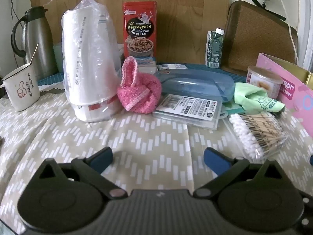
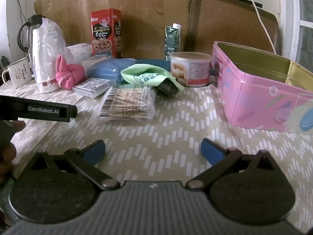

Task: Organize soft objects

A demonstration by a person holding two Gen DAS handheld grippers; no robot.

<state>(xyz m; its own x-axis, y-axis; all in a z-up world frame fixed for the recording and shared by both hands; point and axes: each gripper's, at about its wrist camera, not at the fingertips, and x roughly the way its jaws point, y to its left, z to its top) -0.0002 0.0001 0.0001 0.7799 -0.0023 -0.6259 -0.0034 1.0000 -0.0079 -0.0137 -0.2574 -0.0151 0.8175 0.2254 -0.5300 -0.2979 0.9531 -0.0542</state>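
Both the left hand-held gripper (image 1: pixel 158 157) and the right hand-held gripper (image 2: pixel 153 149) stand apart and empty over the near bench (image 1: pixel 137 137), while the pink knitted piece (image 1: pixel 138 92), far and left of centre beside the bagged cups (image 1: pixel 88 68), looks light, floppy and best pinched at its thick folded middle.

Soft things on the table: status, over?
Left gripper and right gripper open, empty. Pink knit and green cloth untouched. Pink tin open. Swab pack before the cloth.
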